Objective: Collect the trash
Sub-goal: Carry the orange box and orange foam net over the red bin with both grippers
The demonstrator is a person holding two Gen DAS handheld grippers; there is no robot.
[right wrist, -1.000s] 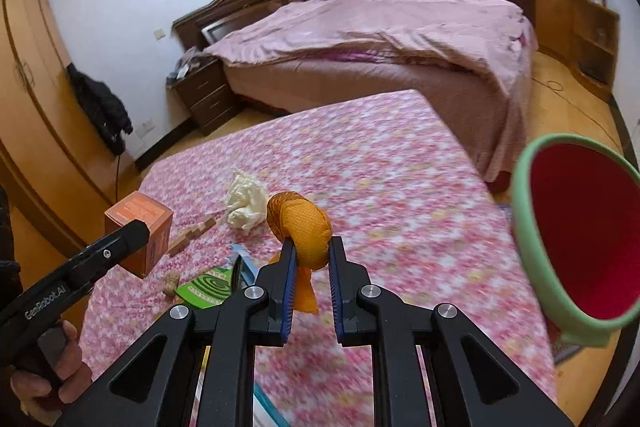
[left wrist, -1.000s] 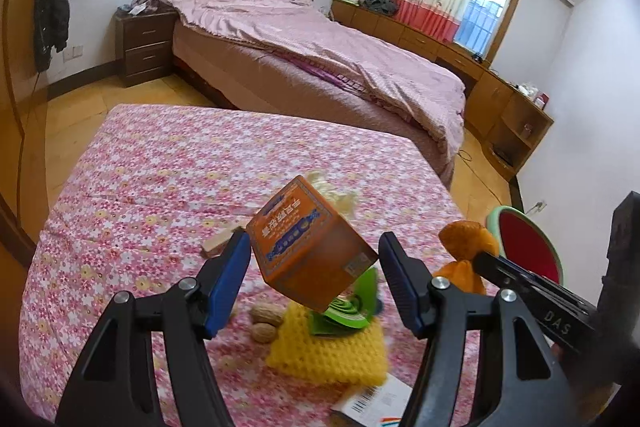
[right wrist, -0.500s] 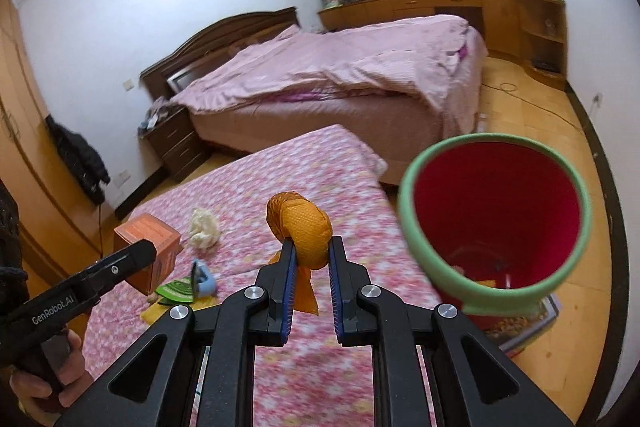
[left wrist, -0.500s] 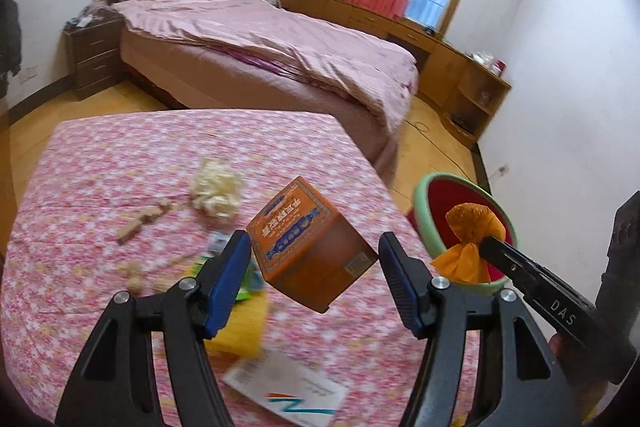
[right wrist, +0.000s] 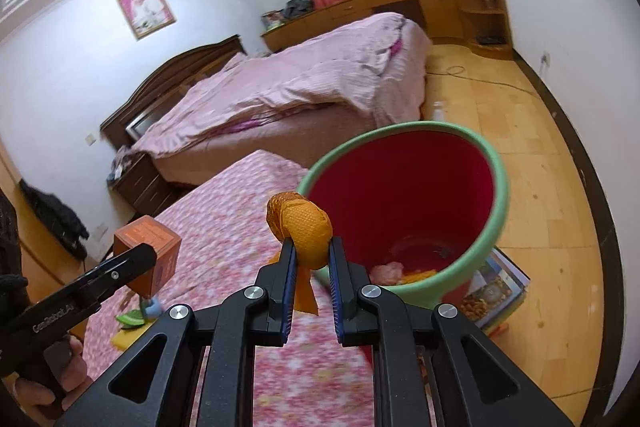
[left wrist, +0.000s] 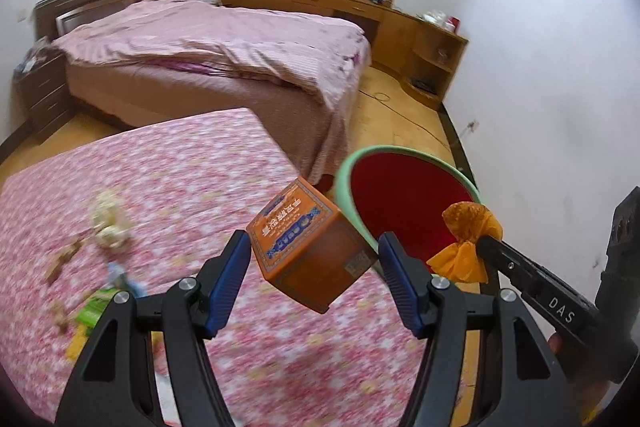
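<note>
My left gripper [left wrist: 314,267] is shut on an orange cardboard box [left wrist: 308,247], held above the table's right edge; the box also shows in the right wrist view [right wrist: 150,251]. My right gripper [right wrist: 312,259] is shut on an orange mesh bag [right wrist: 302,231], held in front of the red bin [right wrist: 404,211] with a green rim. In the left wrist view the bag [left wrist: 470,239] hangs over the bin's [left wrist: 404,195] near right rim. Some scraps lie at the bin's bottom.
The table with a pink floral cloth [left wrist: 168,187] carries a crumpled white tissue [left wrist: 108,219], wood bits, a green packet [left wrist: 96,307] and a yellow pad. A pink-covered bed [left wrist: 208,47] stands behind. A book [right wrist: 496,291] lies under the bin.
Both grippers have swung right from over the table toward the bin, carrying the box and the mesh bag. The bin is now much closer in both views.
</note>
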